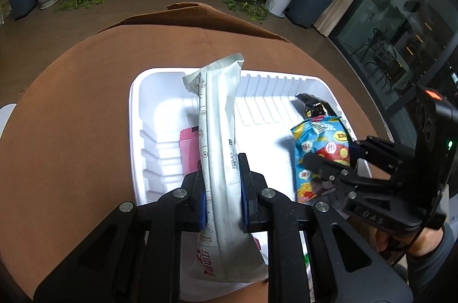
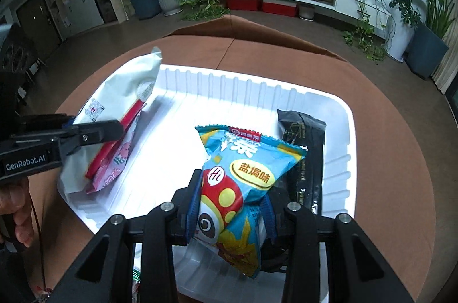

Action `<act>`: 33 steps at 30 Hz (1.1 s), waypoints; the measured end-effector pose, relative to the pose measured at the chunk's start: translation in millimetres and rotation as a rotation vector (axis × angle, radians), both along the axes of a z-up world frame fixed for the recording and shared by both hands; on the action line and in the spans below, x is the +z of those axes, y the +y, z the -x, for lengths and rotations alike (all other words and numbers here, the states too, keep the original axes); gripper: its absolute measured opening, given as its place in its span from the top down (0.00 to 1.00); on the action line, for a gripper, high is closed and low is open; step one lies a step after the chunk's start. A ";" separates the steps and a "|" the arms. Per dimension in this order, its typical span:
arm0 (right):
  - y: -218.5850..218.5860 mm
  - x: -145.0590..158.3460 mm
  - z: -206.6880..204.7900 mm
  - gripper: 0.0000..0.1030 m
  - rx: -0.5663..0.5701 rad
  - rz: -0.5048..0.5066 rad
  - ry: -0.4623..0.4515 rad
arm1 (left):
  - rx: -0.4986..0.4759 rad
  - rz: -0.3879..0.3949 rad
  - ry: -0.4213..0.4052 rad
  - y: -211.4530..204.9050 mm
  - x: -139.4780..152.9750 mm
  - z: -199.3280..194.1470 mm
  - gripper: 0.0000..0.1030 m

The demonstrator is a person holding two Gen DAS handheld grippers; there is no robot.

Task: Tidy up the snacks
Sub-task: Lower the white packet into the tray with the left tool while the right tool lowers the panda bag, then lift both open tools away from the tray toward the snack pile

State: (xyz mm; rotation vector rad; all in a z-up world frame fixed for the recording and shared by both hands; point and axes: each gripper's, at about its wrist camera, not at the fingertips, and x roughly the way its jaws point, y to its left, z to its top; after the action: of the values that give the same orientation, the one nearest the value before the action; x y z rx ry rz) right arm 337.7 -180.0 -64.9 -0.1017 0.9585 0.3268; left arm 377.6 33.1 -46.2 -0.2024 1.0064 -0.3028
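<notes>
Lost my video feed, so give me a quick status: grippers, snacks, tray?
Left gripper shut on white packet. Right gripper shut on blue snack bag. Both over white tray; black packet and pink packet already inside.

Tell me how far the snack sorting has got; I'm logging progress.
Done: a black packet and a pink packet lie in the white tray. In hand: the left hand-held gripper clamps a white packet, the right hand-held gripper a blue packet. Left: releasing both.
</notes>
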 end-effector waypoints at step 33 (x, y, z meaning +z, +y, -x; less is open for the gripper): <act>-5.4 16.1 13.2 0.35 -0.029 0.026 -0.068 | -0.062 -0.014 -0.031 -41.7 2.6 -6.0 0.52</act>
State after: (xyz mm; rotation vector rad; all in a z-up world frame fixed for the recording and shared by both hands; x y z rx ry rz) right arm 324.5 -185.4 -48.8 -0.1219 0.8958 0.2827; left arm 383.7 -8.6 -43.6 -0.1534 0.9847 -0.3537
